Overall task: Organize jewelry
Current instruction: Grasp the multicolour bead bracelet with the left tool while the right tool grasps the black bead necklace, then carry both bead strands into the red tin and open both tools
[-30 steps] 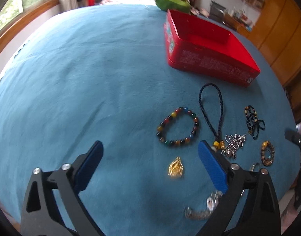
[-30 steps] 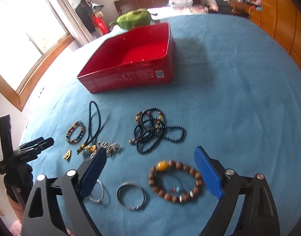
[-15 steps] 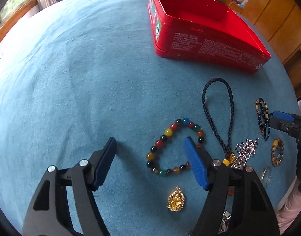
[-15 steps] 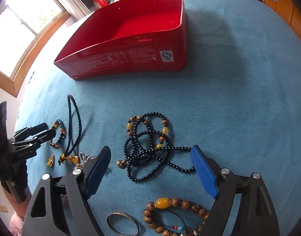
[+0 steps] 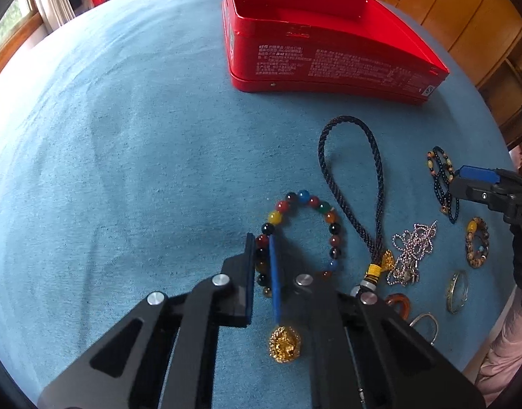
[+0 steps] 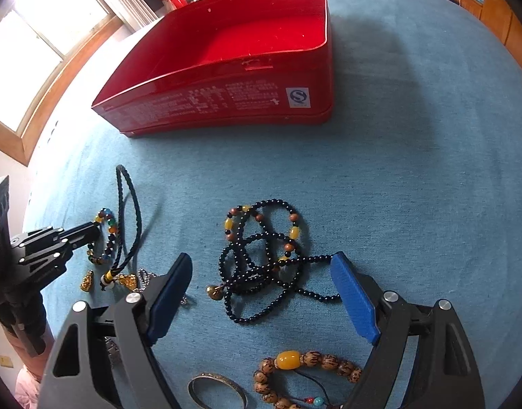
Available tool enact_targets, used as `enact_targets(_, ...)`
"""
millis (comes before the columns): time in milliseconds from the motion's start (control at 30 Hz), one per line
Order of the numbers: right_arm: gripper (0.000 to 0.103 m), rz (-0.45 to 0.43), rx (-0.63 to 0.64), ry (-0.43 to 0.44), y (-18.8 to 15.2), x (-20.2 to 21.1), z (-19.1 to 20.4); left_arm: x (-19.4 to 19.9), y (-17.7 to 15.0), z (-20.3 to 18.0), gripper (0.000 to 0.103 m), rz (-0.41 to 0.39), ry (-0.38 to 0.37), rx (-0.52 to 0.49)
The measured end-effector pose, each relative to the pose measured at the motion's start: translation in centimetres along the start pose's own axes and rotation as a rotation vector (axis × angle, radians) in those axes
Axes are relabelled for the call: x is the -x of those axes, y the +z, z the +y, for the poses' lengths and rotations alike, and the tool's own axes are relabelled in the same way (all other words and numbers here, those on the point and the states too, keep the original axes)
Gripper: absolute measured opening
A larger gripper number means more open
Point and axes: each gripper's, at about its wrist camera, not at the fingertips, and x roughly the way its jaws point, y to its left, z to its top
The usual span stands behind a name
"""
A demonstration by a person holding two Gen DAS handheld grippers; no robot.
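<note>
The left gripper (image 5: 262, 248) pinches the near side of the multicoloured bead bracelet (image 5: 303, 231), which lies on the blue cloth (image 5: 124, 170); its jaws have just been closing. The right gripper (image 6: 261, 293) stands spread wide, straddling the tangled black bead necklace (image 6: 261, 262) without touching it. Since the earlier frame, both grippers have descended nearer the jewelry. The red tin (image 6: 226, 68) bears a blue "S" mark; its white print is unreadable. Letters "DA" show on the right gripper's body.
</note>
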Motion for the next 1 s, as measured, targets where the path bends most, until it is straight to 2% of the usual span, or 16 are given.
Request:
enact_targets(133, 0.084, 0.017, 0.024, -0.028, 0.3, -0.8, 0.7, 0.9, -1.7, 0.0, 0.006, -0.019, -0.036, 0.029)
enact_targets(367, 0.084, 0.03, 0.069, -0.079, 0.3, -1.8, 1.8, 2.0, -2.2, 0.1, 0.006, -0.056, -0.055, 0.048)
enact_targets(467, 0.07, 0.03, 0.102, -0.119, 0.1, -2.1, 2.8, 2.6, -2.7, 0.6, 0.006, -0.061, -0.064, 0.05)
enact_targets(533, 0.047, 0.026, 0.105, -0.124, 0.2, -2.1, 3.0, 3.1, -2.9, 0.7, 0.006, -0.058, -0.07, 0.059)
enact_targets(567, 0.039, 0.027, 0.101, -0.112, 0.2, -2.0, 3.0, 3.3, -3.0, 0.6, 0.006, -0.062, -0.075, 0.059)
enact_targets(600, 0.025, 0.03, 0.091, -0.089, 0.2, -2.0, 2.8, 3.6, -3.0, 0.6, 0.006, -0.067, -0.076, 0.06)
enact_targets(633, 0.021, 0.032, 0.08, -0.075, 0.3, -2.0, 2.5, 3.8, -3.0, 0.6, 0.006, -0.073, -0.078, 0.061)
enact_targets(733, 0.012, 0.024, 0.036, -0.027, 0.4, -1.5, 1.6, 5.0, -3.3, 1.6, 0.006, -0.088, -0.089, 0.06)
enact_targets(800, 0.011, -0.007, 0.012, 0.059, 0.3, -0.5, 1.1, 5.6, -3.4, 1.6, 0.006, -0.102, -0.092, 0.058)
enact_targets(1000, 0.011, -0.102, 0.014, 0.113, 0.3, 3.5, 1.0, 8.2, -3.7, 1.9, 0.006, -0.147, -0.108, 0.063)
